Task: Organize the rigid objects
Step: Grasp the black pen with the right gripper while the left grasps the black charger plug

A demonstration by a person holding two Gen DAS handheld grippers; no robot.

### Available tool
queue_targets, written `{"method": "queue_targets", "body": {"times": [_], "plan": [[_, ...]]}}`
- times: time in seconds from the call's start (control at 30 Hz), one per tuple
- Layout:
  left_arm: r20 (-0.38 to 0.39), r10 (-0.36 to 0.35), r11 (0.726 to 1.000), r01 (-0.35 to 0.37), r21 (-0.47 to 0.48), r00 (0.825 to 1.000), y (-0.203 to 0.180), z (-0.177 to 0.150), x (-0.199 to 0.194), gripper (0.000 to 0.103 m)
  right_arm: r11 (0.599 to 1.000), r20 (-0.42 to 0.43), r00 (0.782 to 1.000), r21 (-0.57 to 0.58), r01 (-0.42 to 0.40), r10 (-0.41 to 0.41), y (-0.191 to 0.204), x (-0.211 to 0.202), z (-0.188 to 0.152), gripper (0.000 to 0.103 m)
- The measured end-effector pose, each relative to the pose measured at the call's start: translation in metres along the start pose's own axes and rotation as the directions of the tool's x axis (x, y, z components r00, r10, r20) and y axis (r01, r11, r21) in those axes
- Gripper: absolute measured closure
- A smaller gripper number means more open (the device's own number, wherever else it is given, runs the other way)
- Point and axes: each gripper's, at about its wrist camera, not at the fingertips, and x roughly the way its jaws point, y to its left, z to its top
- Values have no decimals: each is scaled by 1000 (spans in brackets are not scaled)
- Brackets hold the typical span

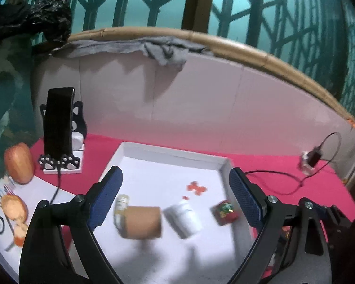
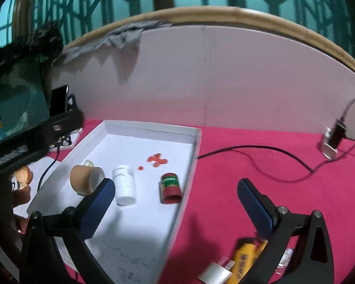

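Left wrist view: we held the left gripper (image 1: 175, 189) wide open and empty over the white tray (image 1: 172, 152); lower centre lay a brown cup (image 1: 143, 222). Our right gripper (image 2: 176, 197) also gaped empty.

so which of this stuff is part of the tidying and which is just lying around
Job:
- white tray
- brown cup
- white bottle
- red can
- small bottle
- yellow tube, outside the tray

Lying about:
- phone on its stand
- cable
- grey cloth
- apple
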Motion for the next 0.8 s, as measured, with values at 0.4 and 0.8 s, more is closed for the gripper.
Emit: {"method": "queue_targets", "body": {"times": [0.4, 0.8], "plan": [[-41, -180, 979, 183, 95, 983, -61, -38, -29, 11, 972, 91, 984, 193, 136, -155, -105, -67, -27, 0], [-251, -235, 902, 307, 303, 939, -134, -94, -12, 11, 962, -111, 972, 162, 221, -205, -156, -71, -105, 7]]}}
